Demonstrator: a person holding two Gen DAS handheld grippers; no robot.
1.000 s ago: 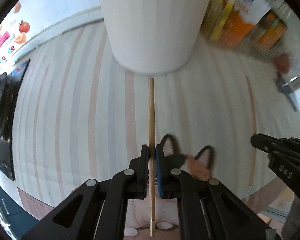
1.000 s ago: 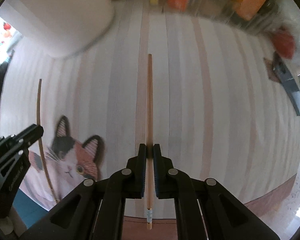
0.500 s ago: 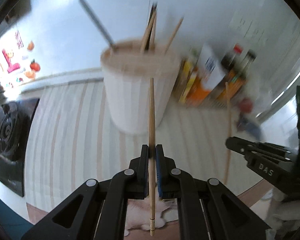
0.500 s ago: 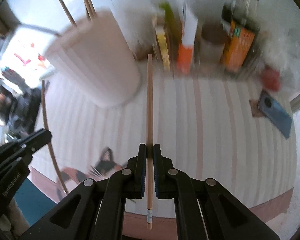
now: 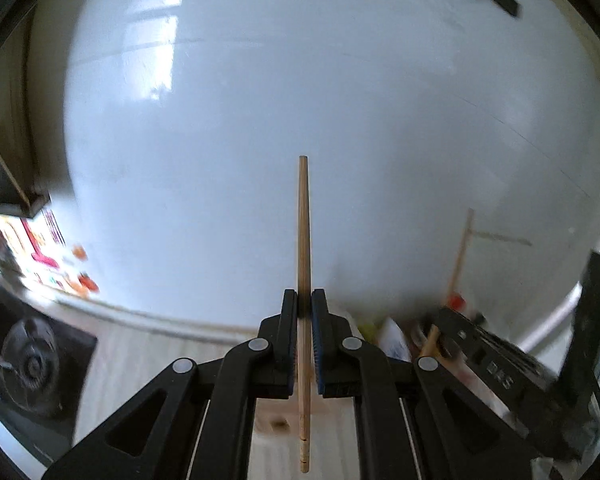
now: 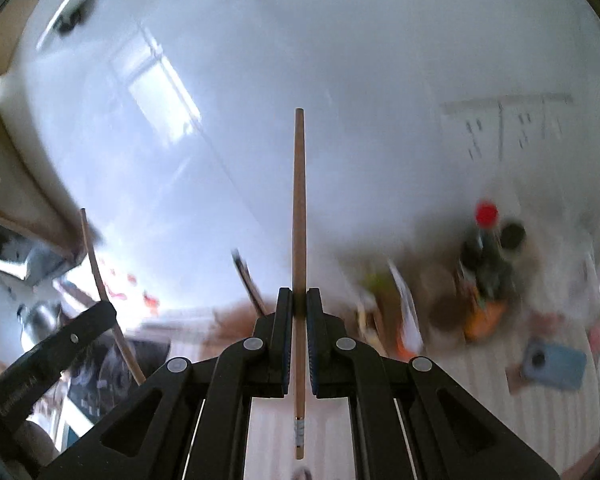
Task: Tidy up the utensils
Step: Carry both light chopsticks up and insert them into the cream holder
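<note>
My left gripper [image 5: 304, 300] is shut on a wooden chopstick [image 5: 303, 240] that points up against the white wall. My right gripper [image 6: 299, 298] is shut on a second wooden chopstick [image 6: 299, 208], also pointing up. In the left wrist view the right gripper [image 5: 500, 364] shows at lower right with its chopstick [image 5: 458, 256]. In the right wrist view the left gripper [image 6: 60, 344] shows at lower left with its chopstick [image 6: 100, 280]. The utensil holder is hidden, apart from a blurred brown rim and dark utensil [image 6: 248, 280] just behind my right gripper.
Blurred bottles and boxes [image 6: 484, 272] stand along the wall at the right. A blue phone [image 6: 552, 364] lies on the striped counter [image 6: 460, 380]. A black stove [image 5: 32, 360] is at the lower left. A white wall [image 5: 300, 100] fills most of both views.
Both grippers have tilted upward and risen with their chopsticks. The counter, cat mat and white holder have dropped out of view; the wall now fills both views.
</note>
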